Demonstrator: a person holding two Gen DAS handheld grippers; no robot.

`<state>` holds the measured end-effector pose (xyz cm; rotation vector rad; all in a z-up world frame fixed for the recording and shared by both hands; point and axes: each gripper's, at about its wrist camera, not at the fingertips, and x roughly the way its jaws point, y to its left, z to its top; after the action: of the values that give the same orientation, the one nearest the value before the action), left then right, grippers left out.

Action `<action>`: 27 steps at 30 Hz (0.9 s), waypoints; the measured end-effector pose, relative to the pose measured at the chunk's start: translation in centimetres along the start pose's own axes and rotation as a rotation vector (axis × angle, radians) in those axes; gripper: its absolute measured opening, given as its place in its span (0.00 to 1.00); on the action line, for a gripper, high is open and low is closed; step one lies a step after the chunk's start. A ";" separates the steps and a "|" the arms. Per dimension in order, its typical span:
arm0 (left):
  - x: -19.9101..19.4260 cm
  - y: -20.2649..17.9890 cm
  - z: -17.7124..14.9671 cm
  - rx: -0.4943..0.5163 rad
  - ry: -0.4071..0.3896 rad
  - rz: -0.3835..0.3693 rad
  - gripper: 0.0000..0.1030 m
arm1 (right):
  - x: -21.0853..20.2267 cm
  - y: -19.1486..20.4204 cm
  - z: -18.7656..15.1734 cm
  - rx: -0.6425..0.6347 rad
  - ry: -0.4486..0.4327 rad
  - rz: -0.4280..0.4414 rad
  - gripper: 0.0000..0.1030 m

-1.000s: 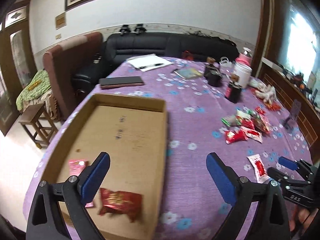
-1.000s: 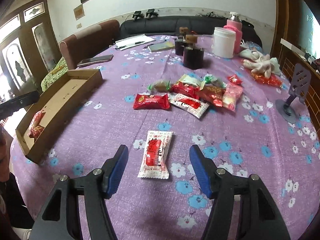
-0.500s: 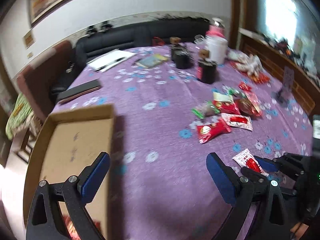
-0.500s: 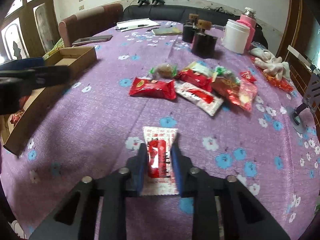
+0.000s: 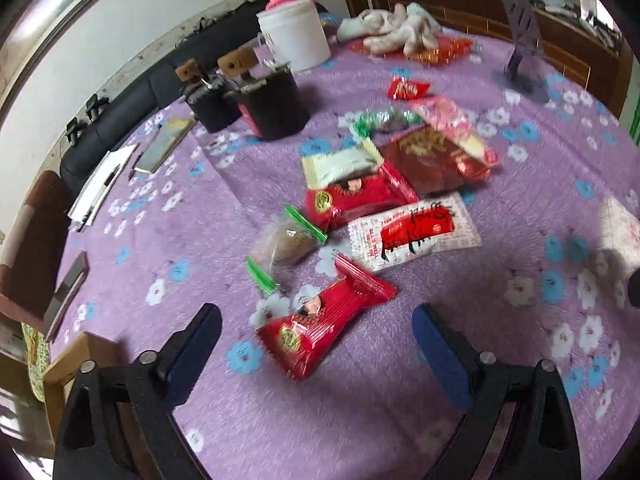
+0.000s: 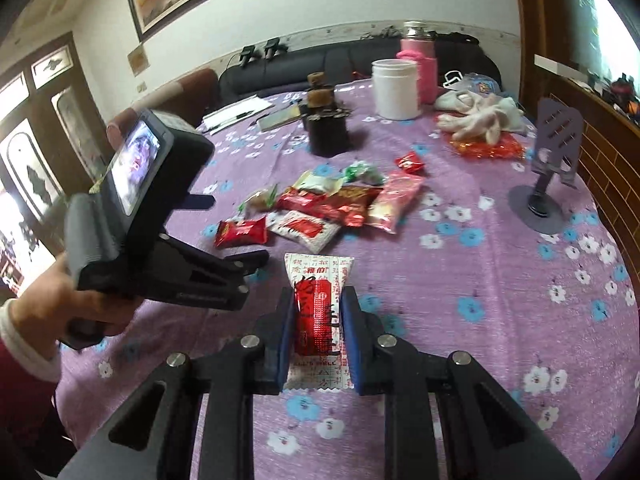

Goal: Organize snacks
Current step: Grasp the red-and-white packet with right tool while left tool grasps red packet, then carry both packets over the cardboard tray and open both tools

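Note:
My right gripper (image 6: 318, 294) is shut on a white packet with a red label (image 6: 318, 272), its blue pads pressing both long sides just above the purple flowered tablecloth (image 6: 500, 300). That packet shows blurred at the right edge of the left wrist view (image 5: 620, 232). My left gripper (image 5: 316, 314) is open and tilted down over a red snack packet (image 5: 324, 328), which lies on the cloth between its fingers, untouched. Beyond it lies a pile of snack packets (image 5: 400, 184). A corner of the cardboard tray (image 5: 76, 356) shows at the lower left.
Two dark jars (image 5: 276, 104), a white tub (image 5: 294, 40) and a pink bottle stand at the back. White gloves (image 5: 396, 28) and a grey phone stand (image 5: 520, 56) are at the far right. A phone (image 5: 68, 280) and papers lie at the left. A hand (image 6: 80, 304) holds the left gripper.
My left gripper swung from over the cardboard tray across to the snack pile and dipped. My right gripper closed on the white-and-red packet that lay between its fingers.

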<state>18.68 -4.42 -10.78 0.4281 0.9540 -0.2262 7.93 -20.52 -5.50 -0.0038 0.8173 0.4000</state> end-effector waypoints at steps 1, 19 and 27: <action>0.3 0.3 0.3 -0.024 0.010 -0.019 0.94 | -0.1 -0.2 0.0 0.003 -0.001 0.001 0.21; -4.2 2.9 -4.0 -0.322 -0.055 -0.033 0.31 | -1.4 0.3 0.1 0.015 -0.034 0.040 0.21; -9.7 5.4 -8.0 -0.511 -0.154 0.081 0.32 | -1.2 4.2 0.3 -0.044 -0.030 0.086 0.21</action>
<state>9.33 3.99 -5.41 -0.0219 0.8054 0.0617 5.98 -17.03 -3.83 -0.0036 0.7806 0.4979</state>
